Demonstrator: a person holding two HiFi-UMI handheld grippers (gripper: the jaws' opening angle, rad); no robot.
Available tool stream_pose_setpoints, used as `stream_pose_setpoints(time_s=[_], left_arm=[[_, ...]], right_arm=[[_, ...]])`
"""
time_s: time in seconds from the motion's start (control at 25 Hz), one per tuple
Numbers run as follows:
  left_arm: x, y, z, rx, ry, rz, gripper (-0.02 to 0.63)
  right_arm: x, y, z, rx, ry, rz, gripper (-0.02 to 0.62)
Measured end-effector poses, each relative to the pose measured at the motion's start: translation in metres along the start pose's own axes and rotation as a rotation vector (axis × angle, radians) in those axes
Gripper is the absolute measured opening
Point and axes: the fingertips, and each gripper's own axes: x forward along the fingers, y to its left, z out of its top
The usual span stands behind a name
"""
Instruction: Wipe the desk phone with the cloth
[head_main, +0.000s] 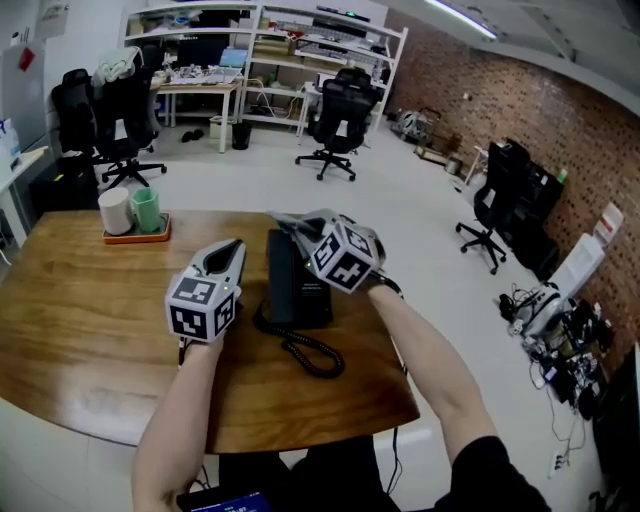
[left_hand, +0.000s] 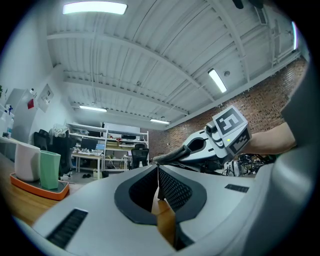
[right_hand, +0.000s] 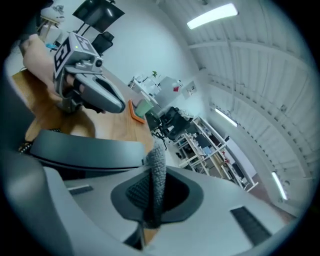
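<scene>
My left tool (head_main: 232, 252) is shut tight. Its two jaws press flat on each other and nothing is between them. It sits just to the left of the desk phone (head_main: 293, 285), and its tip points away from me.

My right tool (head_main: 300, 232) is clamped on the cloth (right_hand: 159, 170). The cloth is grey and bumpy, and it sticks out past the jaws in a thin strip. I hold it at the far end of the phone, right by the dark top edge. I cannot tell if the cloth touches the phone.

The phone is black and lies flat in the middle of the brown wooden desk (head_main: 80, 320). Its curly cord (head_main: 305, 352) loops on the wood on the side near me.

Far off at the left back corner of the desk is an orange tray (head_main: 135, 237). A white cup (head_main: 116, 211) and a green cup (head_main: 147, 210) stand on it side by side.
</scene>
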Motion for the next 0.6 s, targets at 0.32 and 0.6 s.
stream_pose_setpoints(time_s=[0.32, 0.6], left_arm=[[0.000, 0.001, 0.002, 0.003, 0.003, 0.001, 0.003], [-0.001, 0.001, 0.001, 0.003, 0.003, 0.002, 0.003]], right_arm=[[-0.040, 0.058, 0.007, -0.110, -0.050, 0.117, 0.025], [-0.076, 0.114, 0.009, -0.197, -0.083, 0.196, 0.025]])
